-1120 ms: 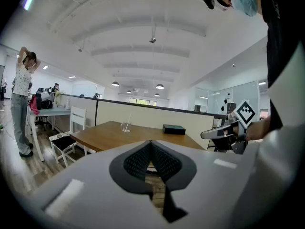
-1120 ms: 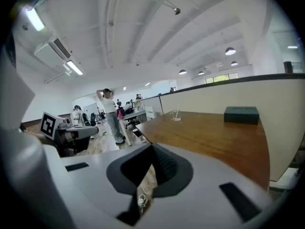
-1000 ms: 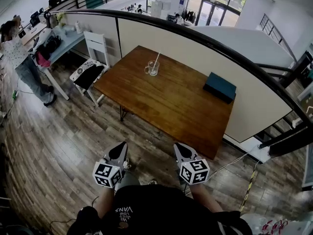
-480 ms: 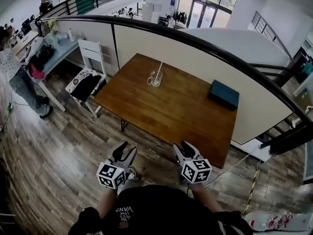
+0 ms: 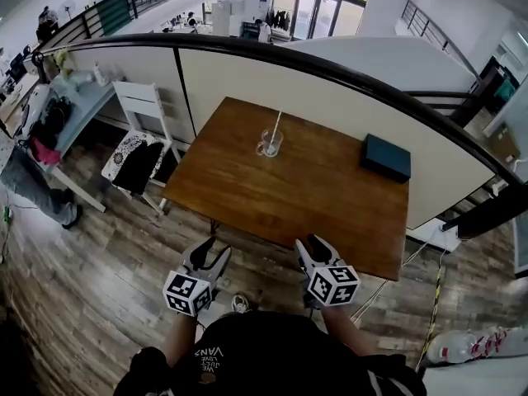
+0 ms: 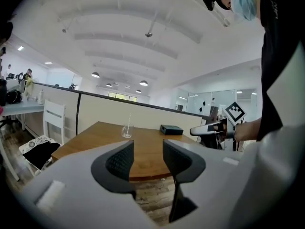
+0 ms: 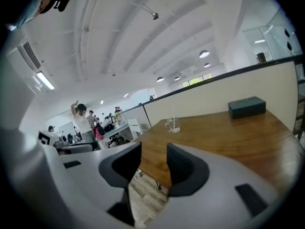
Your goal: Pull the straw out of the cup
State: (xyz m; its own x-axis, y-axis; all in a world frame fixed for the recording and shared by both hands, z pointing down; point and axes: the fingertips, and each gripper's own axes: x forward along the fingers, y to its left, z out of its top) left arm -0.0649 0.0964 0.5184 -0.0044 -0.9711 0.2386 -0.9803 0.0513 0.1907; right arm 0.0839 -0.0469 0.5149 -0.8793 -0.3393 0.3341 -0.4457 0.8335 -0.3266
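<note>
A clear glass cup (image 5: 270, 146) with a white straw (image 5: 275, 127) upright in it stands on the far half of the brown wooden table (image 5: 313, 196). My left gripper (image 5: 211, 256) hovers over the floor just short of the table's near edge. Its jaws are opening with nothing between them. My right gripper (image 5: 315, 247) sits at the near edge, open and empty. The left gripper view shows the cup (image 6: 127, 132) far beyond the left gripper (image 6: 148, 150). In the right gripper view the cup (image 7: 173, 125) is just as distant from the right gripper (image 7: 154, 152).
A dark teal box (image 5: 386, 157) lies at the table's far right. A white chair (image 5: 140, 139) stands left of the table. A cream partition with a black rail (image 5: 346, 77) runs behind it. A desk (image 5: 62, 97) and a person (image 5: 25, 180) are far left.
The table has come closer as I walked toward it. Both grippers moved forward to its near edge. Their jaws, together a second ago, now stand apart.
</note>
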